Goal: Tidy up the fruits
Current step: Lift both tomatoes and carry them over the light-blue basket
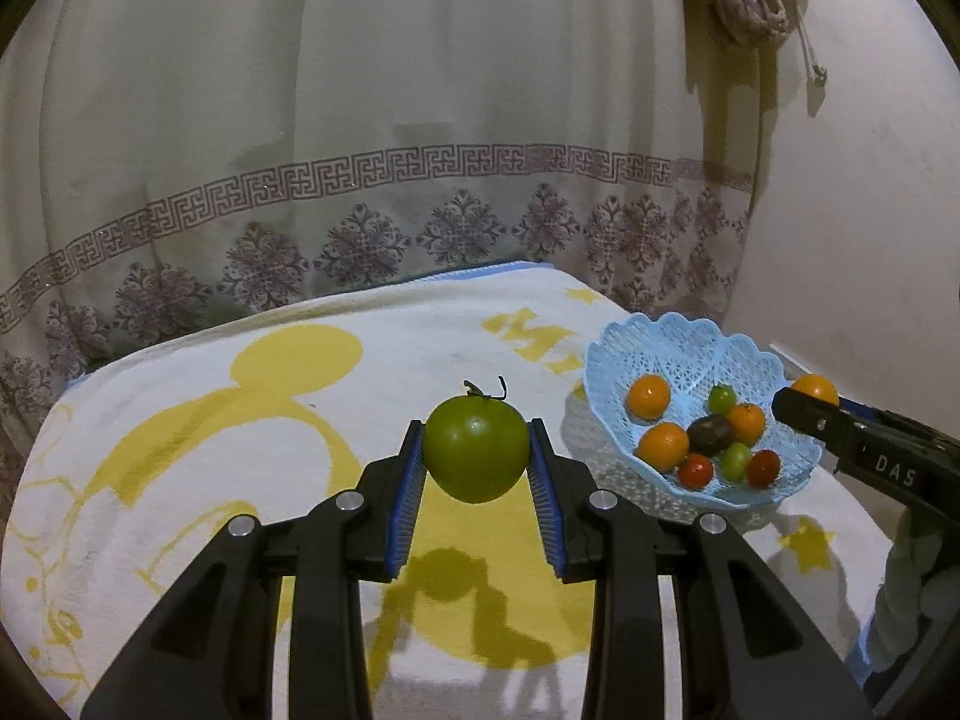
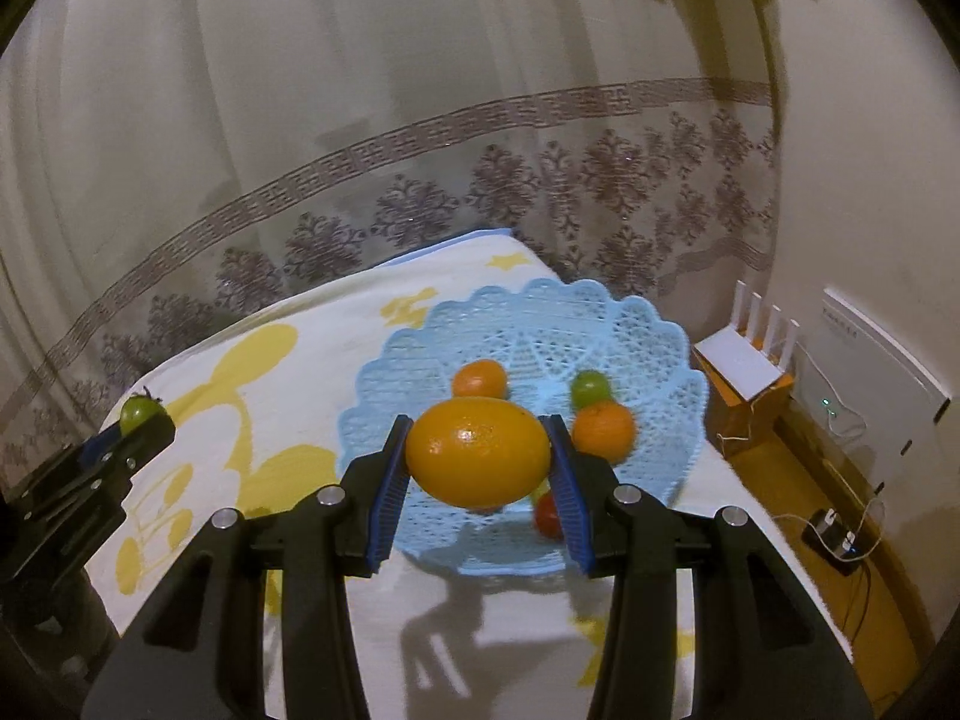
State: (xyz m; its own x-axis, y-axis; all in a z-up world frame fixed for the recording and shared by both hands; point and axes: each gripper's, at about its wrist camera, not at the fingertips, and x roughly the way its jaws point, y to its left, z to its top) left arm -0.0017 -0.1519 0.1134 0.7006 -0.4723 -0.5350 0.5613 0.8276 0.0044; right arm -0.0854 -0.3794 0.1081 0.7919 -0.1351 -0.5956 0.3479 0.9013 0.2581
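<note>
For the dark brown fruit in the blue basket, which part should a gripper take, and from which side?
Grip the dark brown fruit across its short middle, coming from above: it lies low in the blue basket, with oranges and green fruits crowding its sides, so only its top seems free.

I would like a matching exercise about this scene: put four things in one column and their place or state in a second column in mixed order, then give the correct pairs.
Things:
1. green apple
2. large orange
3. dark fruit
4. blue basket

Places or states:
A. stands on the towel
B. held by the right gripper
C. lies in the basket among other fruits
D. held by the left gripper

Pairs: 1-D, 2-B, 3-C, 4-A
</note>
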